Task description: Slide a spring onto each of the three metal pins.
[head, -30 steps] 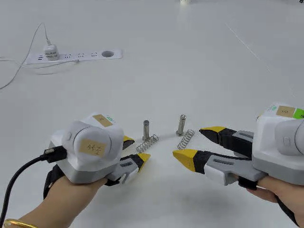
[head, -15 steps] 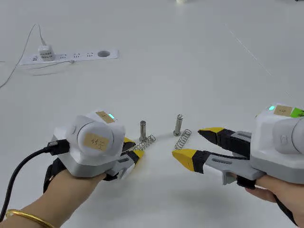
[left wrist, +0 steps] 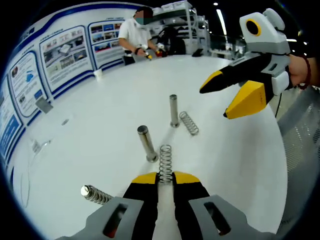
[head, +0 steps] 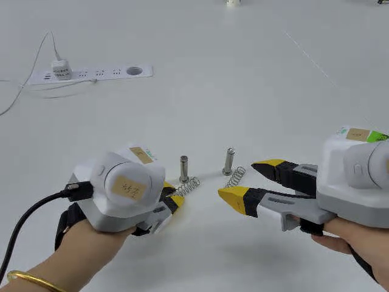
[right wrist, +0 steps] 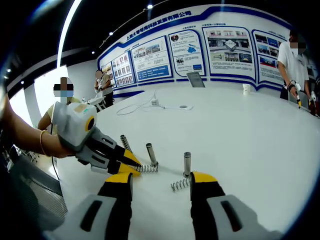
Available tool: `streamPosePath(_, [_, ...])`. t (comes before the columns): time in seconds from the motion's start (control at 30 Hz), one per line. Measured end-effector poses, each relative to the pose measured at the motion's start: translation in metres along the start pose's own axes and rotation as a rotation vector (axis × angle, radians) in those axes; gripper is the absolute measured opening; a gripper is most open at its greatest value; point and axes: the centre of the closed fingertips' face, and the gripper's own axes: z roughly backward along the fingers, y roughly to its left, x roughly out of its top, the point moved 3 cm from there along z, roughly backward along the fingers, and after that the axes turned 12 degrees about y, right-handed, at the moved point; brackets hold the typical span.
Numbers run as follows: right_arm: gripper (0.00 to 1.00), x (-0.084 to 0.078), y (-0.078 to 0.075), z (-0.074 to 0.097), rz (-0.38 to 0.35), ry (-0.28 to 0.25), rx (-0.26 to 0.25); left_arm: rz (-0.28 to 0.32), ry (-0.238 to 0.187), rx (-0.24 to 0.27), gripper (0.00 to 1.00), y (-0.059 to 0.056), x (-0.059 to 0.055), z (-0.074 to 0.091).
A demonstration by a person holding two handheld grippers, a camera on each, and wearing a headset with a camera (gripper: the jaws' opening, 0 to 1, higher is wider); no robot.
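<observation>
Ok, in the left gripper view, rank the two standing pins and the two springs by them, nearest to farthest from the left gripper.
1. Near spring, between its jaws.
2. Near pin, just left of that spring.
3. Far pin and far spring, side by side ahead: too close to call.

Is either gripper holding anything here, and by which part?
The left gripper pinches a spring by its near end, the rest lying on the table. The right gripper is open and holds nothing; a second spring lies loose near its jaws.
</observation>
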Motion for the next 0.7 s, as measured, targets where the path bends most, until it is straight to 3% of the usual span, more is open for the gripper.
streamPosePath(0.3, [0.45,0.017,0.005,0.005,-0.133,-0.065,0.06,0.063,-0.094,0.001,0.1,-0.009,0.009,0.024])
streamPosePath(0.47, [0.43,0.026,0.012,0.005,-0.175,-0.09,0.099,0.131,-0.171,0.002,0.1,-0.01,0.015,0.038])
streamPosePath(0.5, [0.43,0.029,0.015,0.004,-0.184,-0.093,0.117,0.166,-0.19,-0.01,0.1,-0.01,0.017,0.041])
streamPosePath(0.7, [0.39,0.038,0.027,0.003,-0.273,-0.12,0.195,0.246,-0.285,-0.03,0.1,-0.009,0.025,0.059])
